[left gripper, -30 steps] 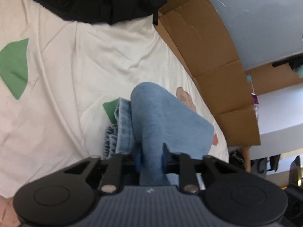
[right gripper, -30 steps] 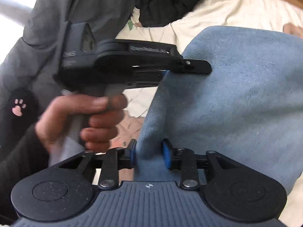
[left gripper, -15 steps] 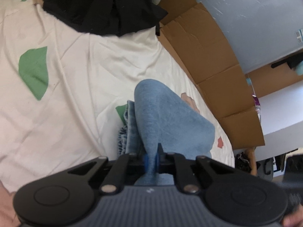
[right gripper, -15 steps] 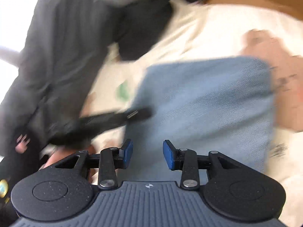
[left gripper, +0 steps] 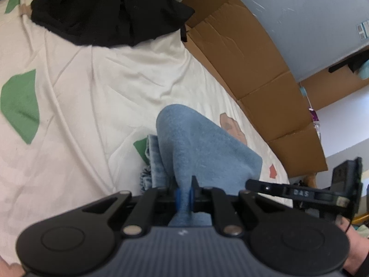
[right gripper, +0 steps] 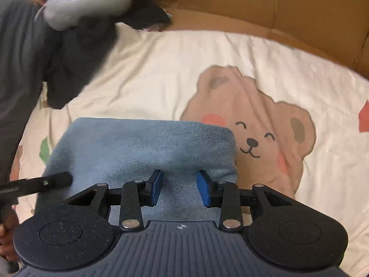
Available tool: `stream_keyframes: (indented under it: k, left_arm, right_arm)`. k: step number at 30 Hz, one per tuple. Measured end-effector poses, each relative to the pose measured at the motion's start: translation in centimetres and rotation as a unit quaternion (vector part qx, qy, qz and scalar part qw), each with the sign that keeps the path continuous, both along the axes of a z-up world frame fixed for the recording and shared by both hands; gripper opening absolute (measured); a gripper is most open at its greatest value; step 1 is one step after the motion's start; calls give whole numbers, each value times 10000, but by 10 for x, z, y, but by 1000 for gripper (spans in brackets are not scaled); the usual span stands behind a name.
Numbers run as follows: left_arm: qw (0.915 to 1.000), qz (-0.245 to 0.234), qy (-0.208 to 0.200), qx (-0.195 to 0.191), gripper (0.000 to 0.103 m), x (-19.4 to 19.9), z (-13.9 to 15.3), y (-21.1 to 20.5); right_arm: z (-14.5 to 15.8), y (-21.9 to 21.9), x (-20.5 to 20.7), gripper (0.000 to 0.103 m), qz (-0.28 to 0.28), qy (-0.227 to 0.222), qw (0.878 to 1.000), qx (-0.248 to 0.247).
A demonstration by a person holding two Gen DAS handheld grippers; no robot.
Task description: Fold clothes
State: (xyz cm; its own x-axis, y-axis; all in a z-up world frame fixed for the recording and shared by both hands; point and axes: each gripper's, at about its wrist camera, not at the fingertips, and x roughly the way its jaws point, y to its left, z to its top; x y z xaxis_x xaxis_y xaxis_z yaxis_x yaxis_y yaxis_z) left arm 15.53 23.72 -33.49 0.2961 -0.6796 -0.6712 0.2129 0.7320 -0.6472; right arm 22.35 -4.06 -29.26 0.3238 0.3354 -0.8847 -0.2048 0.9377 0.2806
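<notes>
Folded blue jeans (right gripper: 143,152) lying on a cream bed sheet (right gripper: 161,73), taken here as the landmark. Far left of the jeans, green patches (left gripper: 20,103) printed on the sheet; up and left of them, a heap of black clothes (left gripper: 110,11) touching the sheet's far edge, with a grey sleeve (right gripper: 85,7) draped over dark garments in the right wrist view. On the jeans' near left edge, left gripper (left gripper: 183,199) with blue fingers (left gripper: 178,199) pressed together on a raised ridge of denim, frayed hem bunched just beside. On the jeans' near right edge, right gripper (right gripper: 178,188), fingers (right gripper: 156,185) apart and closing, denim lying between them but not squeezed. Just right of the jeans, a printed bear face (right gripper: 253,124), partly covered by the denim corner. Beyond and right, a wall of brown cardboard (left gripper: 253,69) hemming in the bed, pale blue wall (left gripper: 299,23) behind it.
</notes>
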Motion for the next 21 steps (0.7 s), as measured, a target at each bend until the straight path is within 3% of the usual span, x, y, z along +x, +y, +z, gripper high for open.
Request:
stream_keyframes:
  k: [8,11,14,21]
  left_arm:
    - [9998,-5,-106,160,10,3,7,-6]
    - [9984,80,-282,477,16,1,23,-3]
    - [9947,269,-589,794,14,-1,48,3]
    - [9922,131,-876,881,13,7,79,-12]
  right_arm:
    - [-6,-8,14,35,-283,-131,9995,31]
    - [0,-8,14,35,-288,-249,9993,-46]
    - [7,-5,10,35,-159,-395,9989,-206]
    - [17,-11,16,35,-189,-541,9980,-264]
